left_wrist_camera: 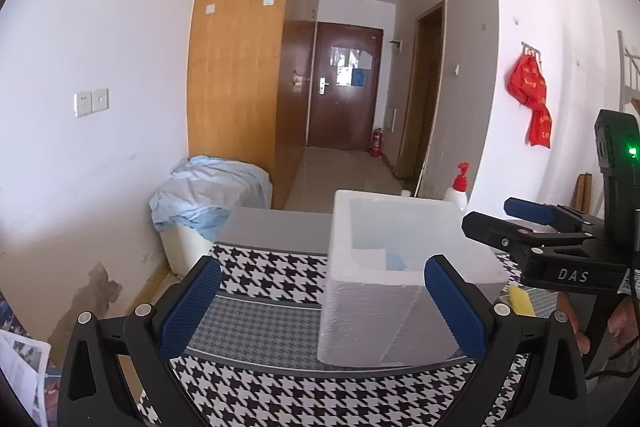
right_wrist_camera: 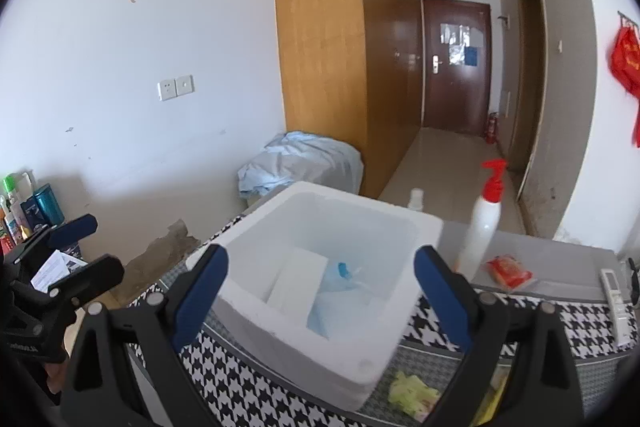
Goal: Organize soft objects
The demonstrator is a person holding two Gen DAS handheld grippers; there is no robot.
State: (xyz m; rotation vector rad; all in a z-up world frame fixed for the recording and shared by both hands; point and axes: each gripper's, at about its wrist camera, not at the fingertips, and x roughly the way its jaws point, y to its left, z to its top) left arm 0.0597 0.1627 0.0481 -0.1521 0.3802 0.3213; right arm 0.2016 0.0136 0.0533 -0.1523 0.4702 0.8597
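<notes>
Both grippers, left (left_wrist_camera: 322, 301) and right (right_wrist_camera: 320, 297), hover spread wide, holding nothing | crumpled yellow-green soft cloth (right_wrist_camera: 414, 395) lies at table's near edge beside white foam box (right_wrist_camera: 320, 291) | risk: lightweight box shoved, tall white red-pump bottle (right_wrist_camera: 482, 227) toppled.

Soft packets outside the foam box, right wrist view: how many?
2, maybe more: a yellow-green packet on the houndstooth cloth at the foam box's near corner, and a red packet beside the white pump bottle. The right gripper's fingers may hide others.
</notes>
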